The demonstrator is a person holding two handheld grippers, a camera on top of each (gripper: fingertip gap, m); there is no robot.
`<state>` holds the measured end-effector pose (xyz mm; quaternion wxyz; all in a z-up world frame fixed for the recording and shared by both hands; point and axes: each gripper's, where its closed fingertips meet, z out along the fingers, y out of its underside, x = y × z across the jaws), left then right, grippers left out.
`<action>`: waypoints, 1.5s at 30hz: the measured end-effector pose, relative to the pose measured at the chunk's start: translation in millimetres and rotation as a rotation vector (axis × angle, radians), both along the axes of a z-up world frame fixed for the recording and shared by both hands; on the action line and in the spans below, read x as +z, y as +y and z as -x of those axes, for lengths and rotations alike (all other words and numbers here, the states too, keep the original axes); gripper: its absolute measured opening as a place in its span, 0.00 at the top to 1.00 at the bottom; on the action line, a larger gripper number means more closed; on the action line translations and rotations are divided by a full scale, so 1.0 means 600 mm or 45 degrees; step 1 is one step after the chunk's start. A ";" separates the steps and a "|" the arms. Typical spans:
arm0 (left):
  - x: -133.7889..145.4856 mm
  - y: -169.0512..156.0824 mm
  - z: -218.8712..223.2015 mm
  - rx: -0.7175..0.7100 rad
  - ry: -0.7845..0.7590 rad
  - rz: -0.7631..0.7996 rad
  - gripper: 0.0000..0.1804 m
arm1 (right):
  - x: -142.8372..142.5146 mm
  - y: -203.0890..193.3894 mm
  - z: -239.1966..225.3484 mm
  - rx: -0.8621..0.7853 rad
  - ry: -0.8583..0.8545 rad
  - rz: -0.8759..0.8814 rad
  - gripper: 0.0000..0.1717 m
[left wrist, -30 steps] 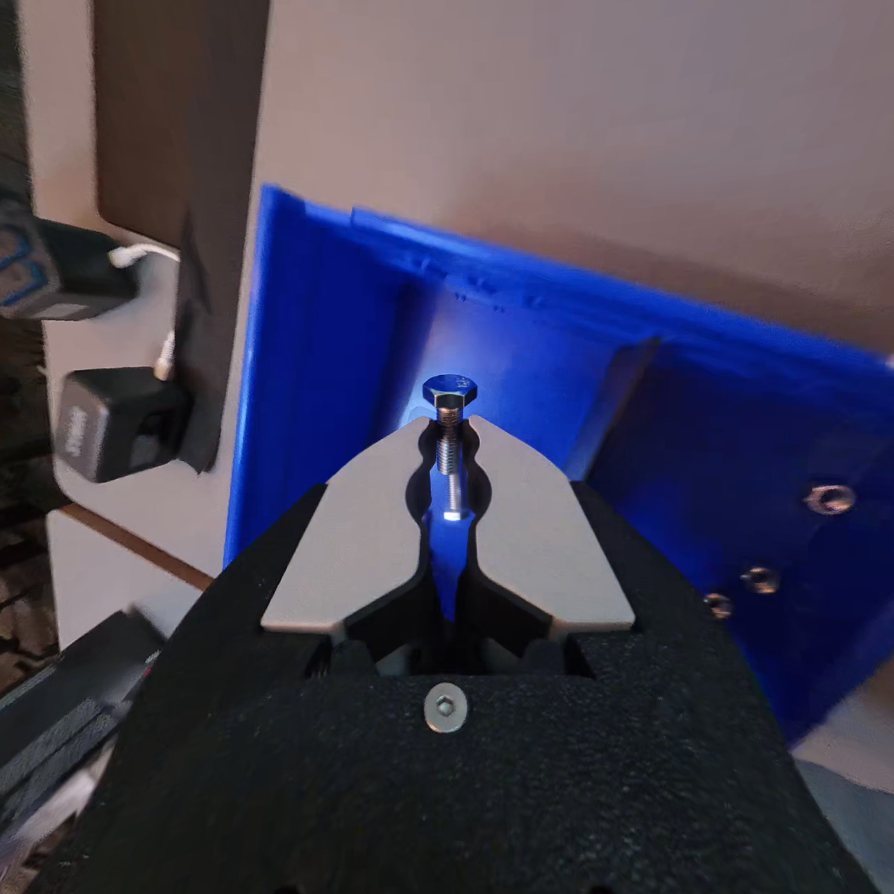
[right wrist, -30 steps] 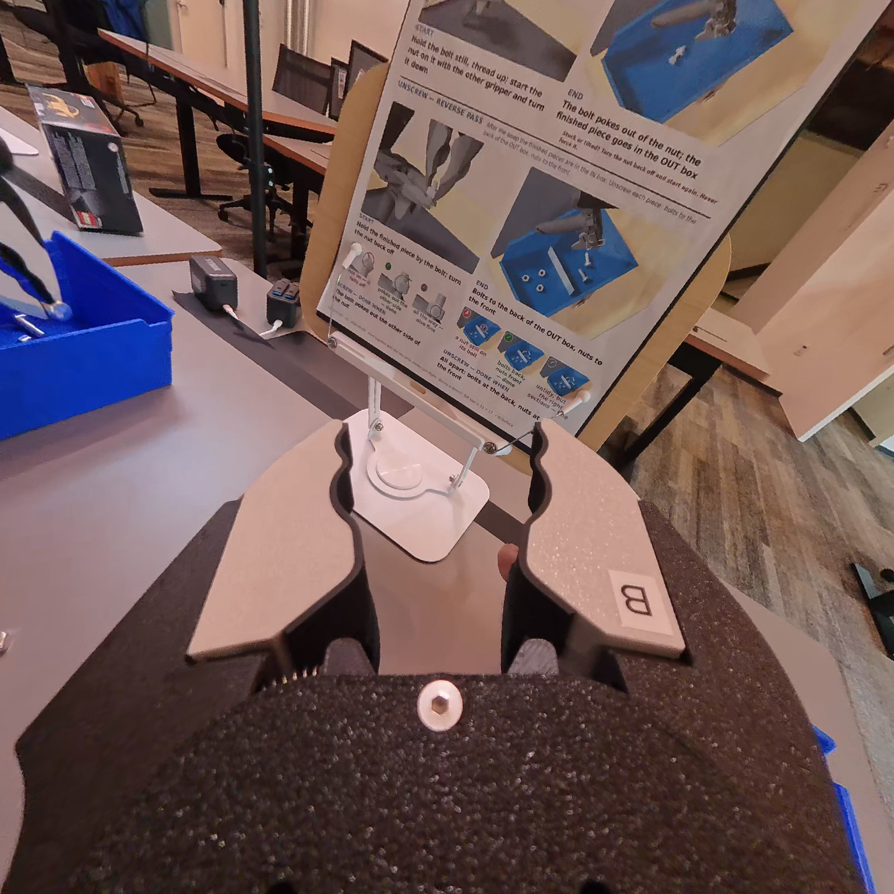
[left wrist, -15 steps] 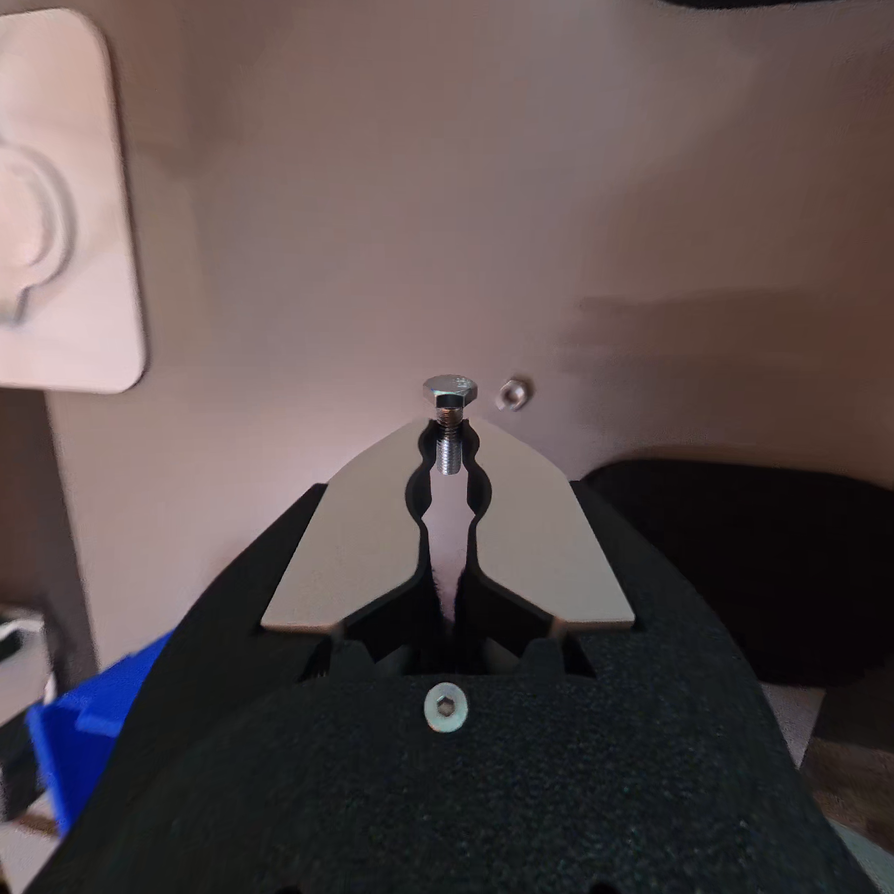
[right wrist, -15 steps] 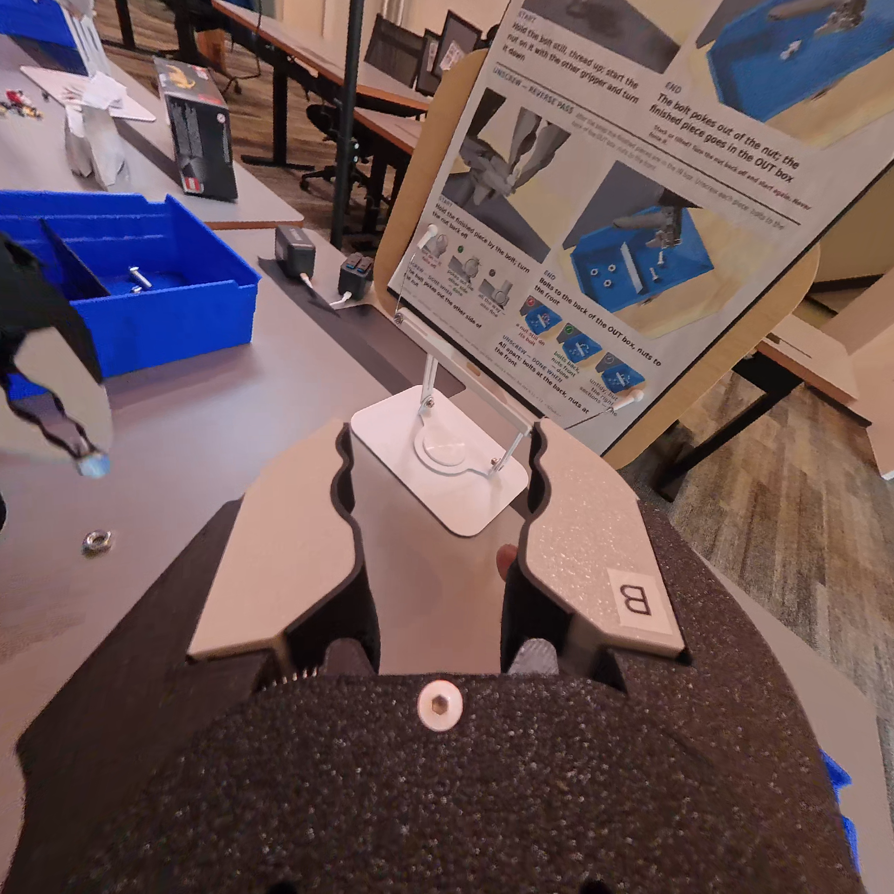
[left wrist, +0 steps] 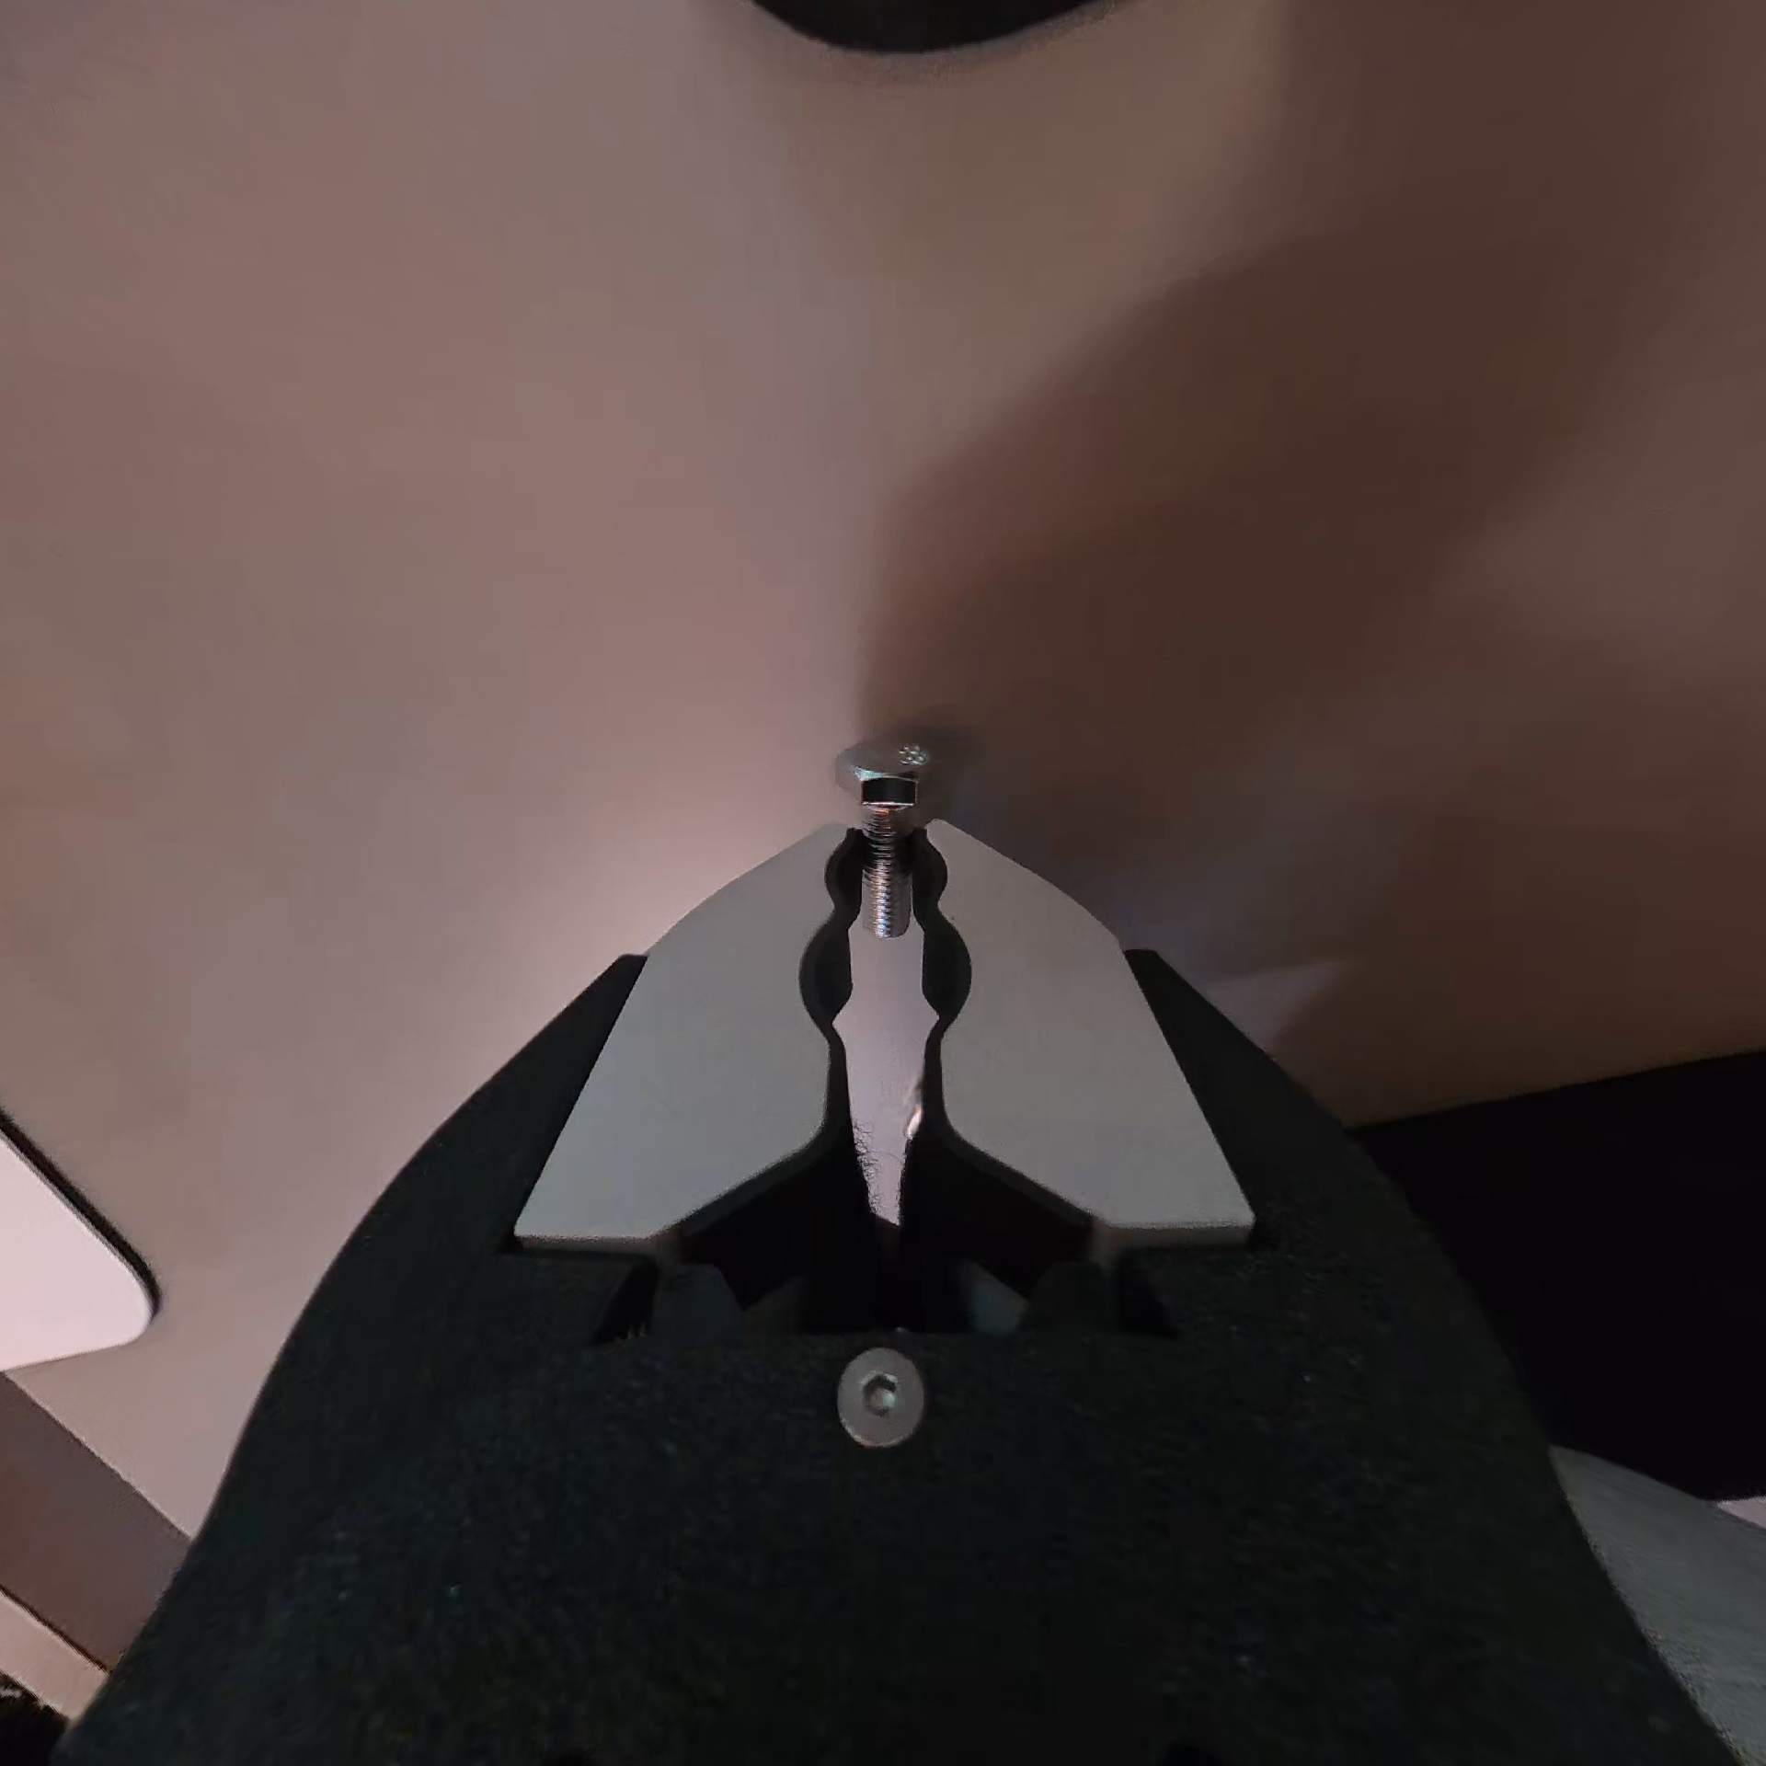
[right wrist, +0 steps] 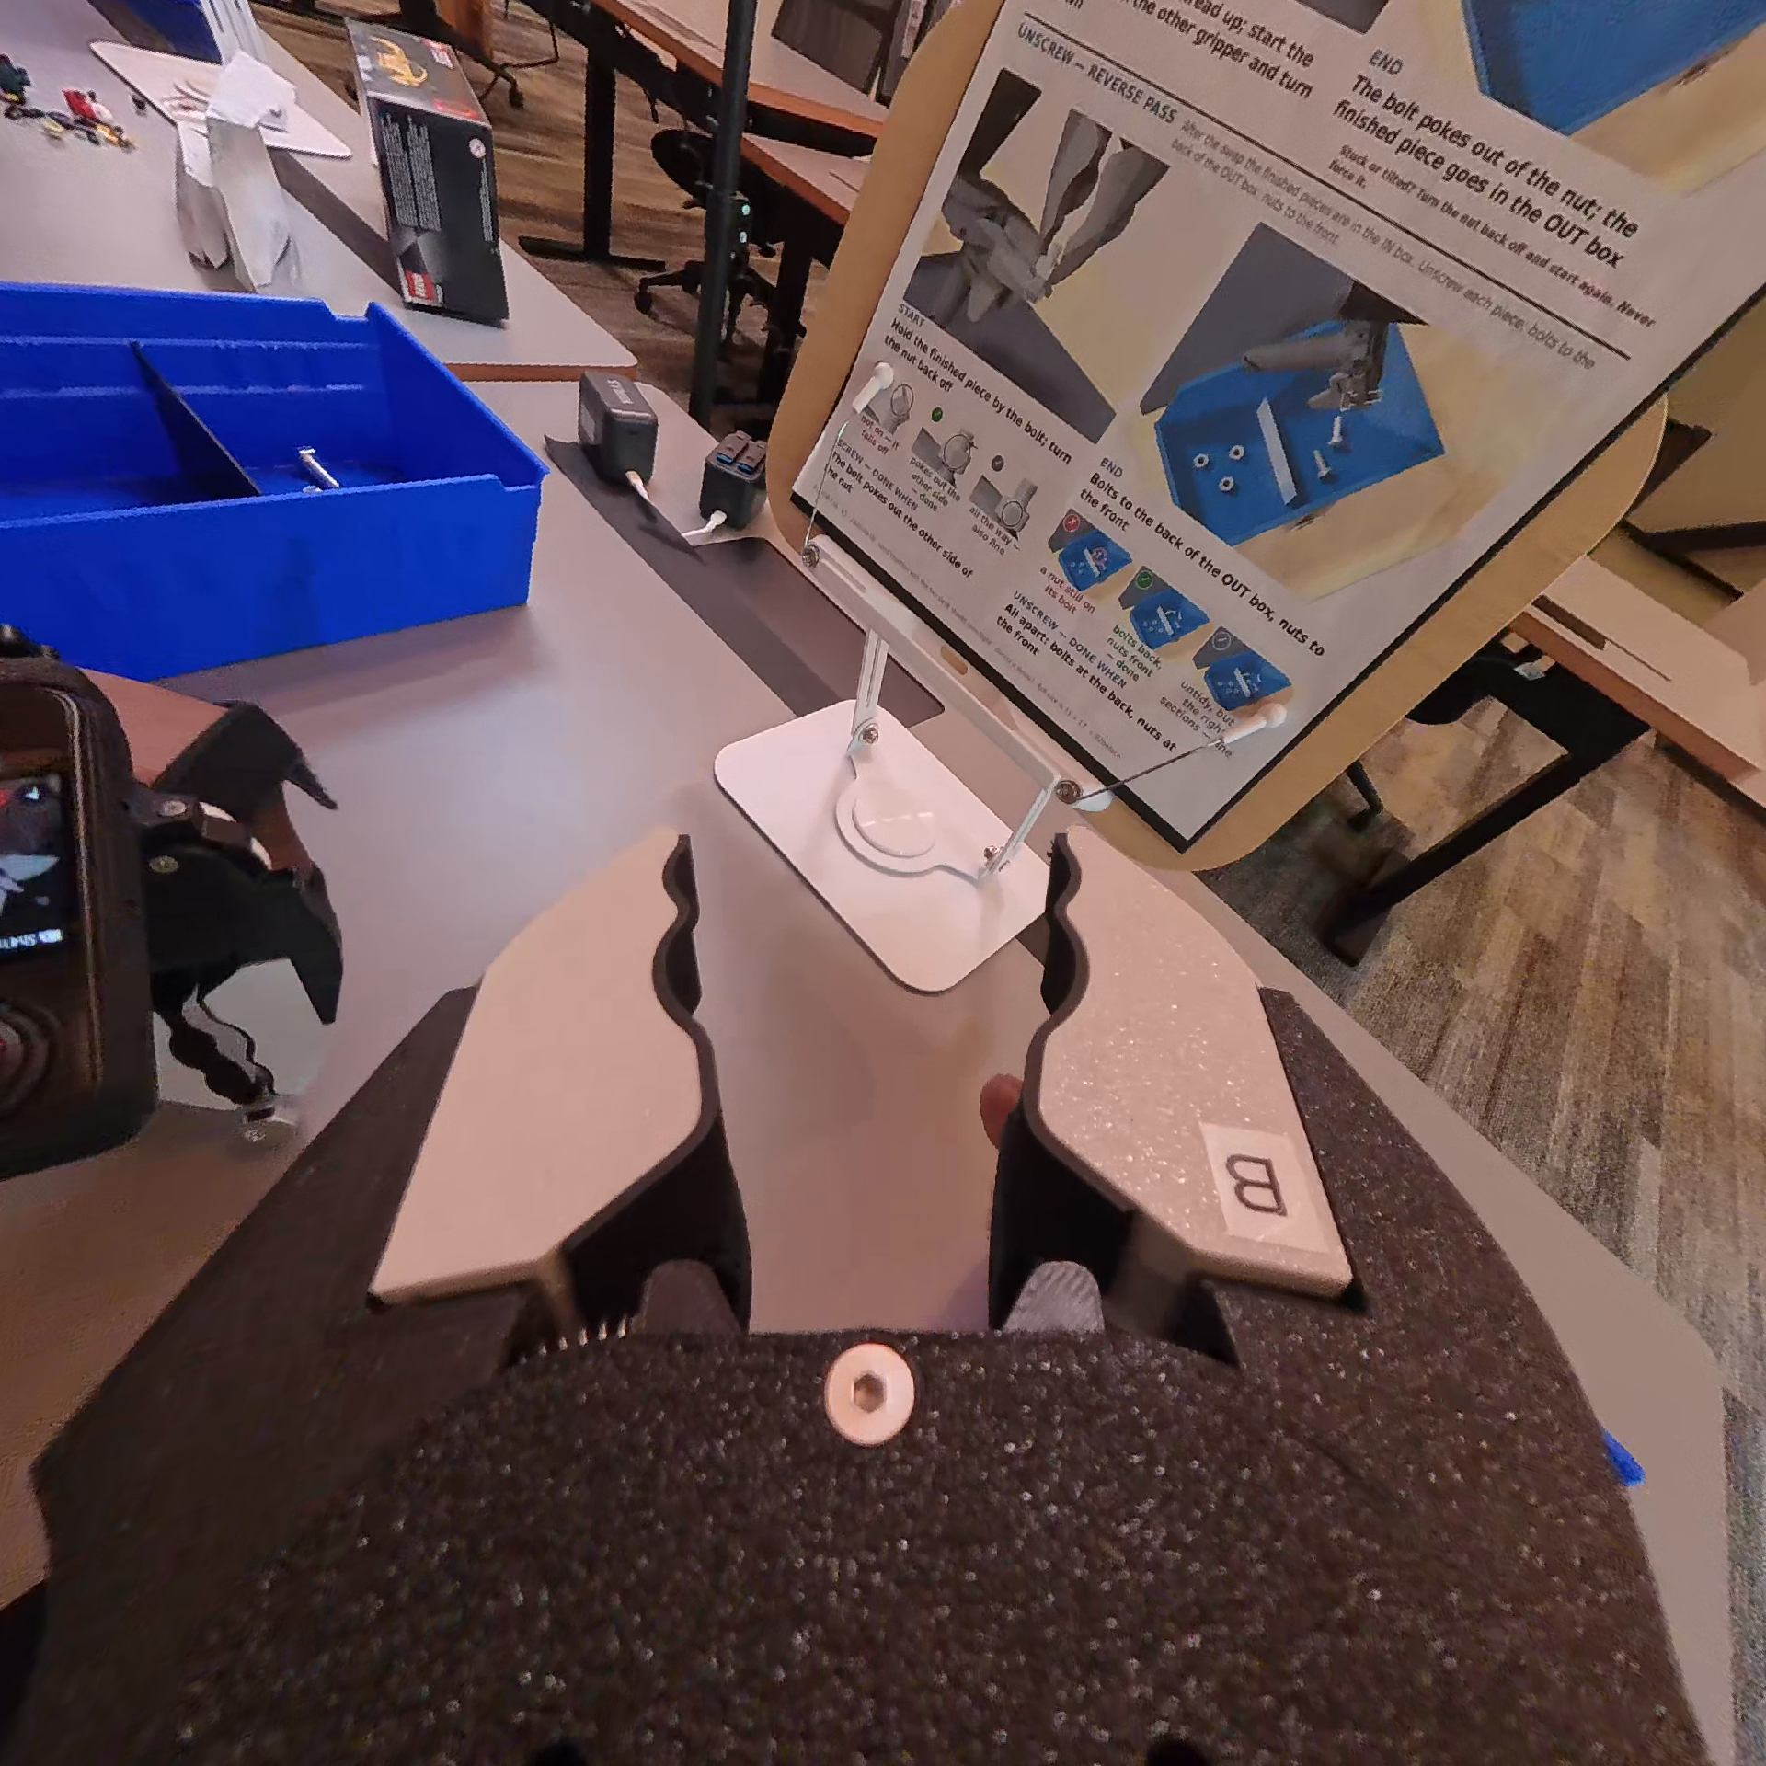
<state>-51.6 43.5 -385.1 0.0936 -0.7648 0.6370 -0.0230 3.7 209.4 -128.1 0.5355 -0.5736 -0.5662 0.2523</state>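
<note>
My left gripper is shut on a silver hex bolt. Both pads press on its threaded shank. The head sticks out past the fingertips and is close above the grey table. The left gripper also shows in the right wrist view, tips down at the table. My right gripper is open and empty, held above the table in front of a white stand base. A blue bin with a dark divider stands at the far left and has a bolt inside.
An instruction board leans on the white stand at the table's right edge. Two black chargers with cables lie behind the bin. A black box and a white bag stand on the far table. Left tips to right tips: about 30 cm.
My left gripper carried the bolt from over the blue bin to the bare table and came down close to it. The nut seen beside the bolt head no longer shows. The right gripper stayed open.
</note>
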 end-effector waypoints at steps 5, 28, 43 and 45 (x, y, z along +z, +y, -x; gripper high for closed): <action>-0.010 -0.001 -0.006 -0.047 0.027 0.041 0.95 | -0.002 0.001 -0.004 0.005 -0.003 0.009 0.59; 0.468 0.065 0.164 0.983 -1.410 -0.930 0.56 | -0.029 -0.046 0.054 0.136 -0.146 0.018 0.57; 0.469 0.001 0.279 0.970 -1.411 -1.103 0.60 | -0.271 -0.250 0.115 0.628 -0.807 0.357 0.63; 0.470 0.000 0.282 0.963 -1.408 -1.111 0.60 | -0.317 -0.266 0.099 0.602 -0.872 0.454 0.69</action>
